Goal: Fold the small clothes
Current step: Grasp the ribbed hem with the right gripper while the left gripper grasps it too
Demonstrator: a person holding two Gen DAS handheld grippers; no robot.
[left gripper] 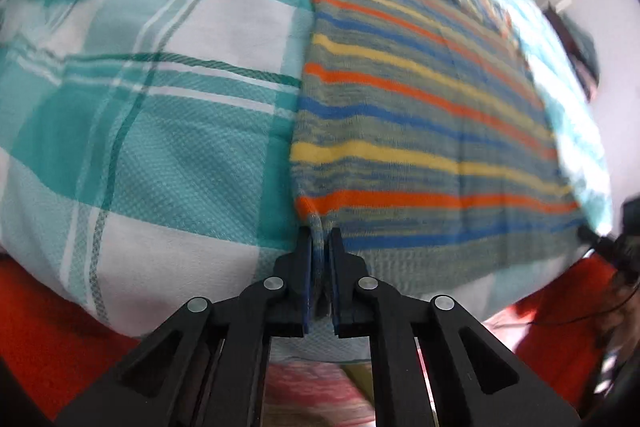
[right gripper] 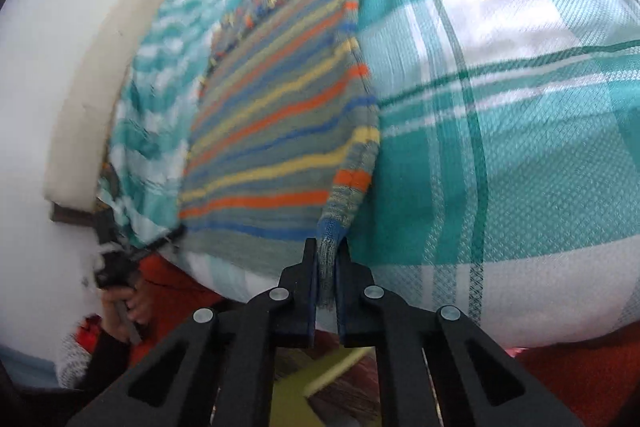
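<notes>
Black grippers (left gripper: 320, 239), 4 silver pins; black sleeve (right gripper: 106, 351).

striped garment (left gripper: 420, 131) far edge blurred, near hem hidden between tool pads

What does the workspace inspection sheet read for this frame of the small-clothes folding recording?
Surface: teal and white plaid cloth, wrinkled.
Job's things: striped knit garment lying flat.
Clutter: nothing seen on the cloth.
Grippers: left gripper shut on the garment's near left corner; right gripper shut on its near right corner.
Cables: thin dark cable below the right gripper in the left wrist view.
Surroundings: white wall, red fabric below the cloth.
</notes>
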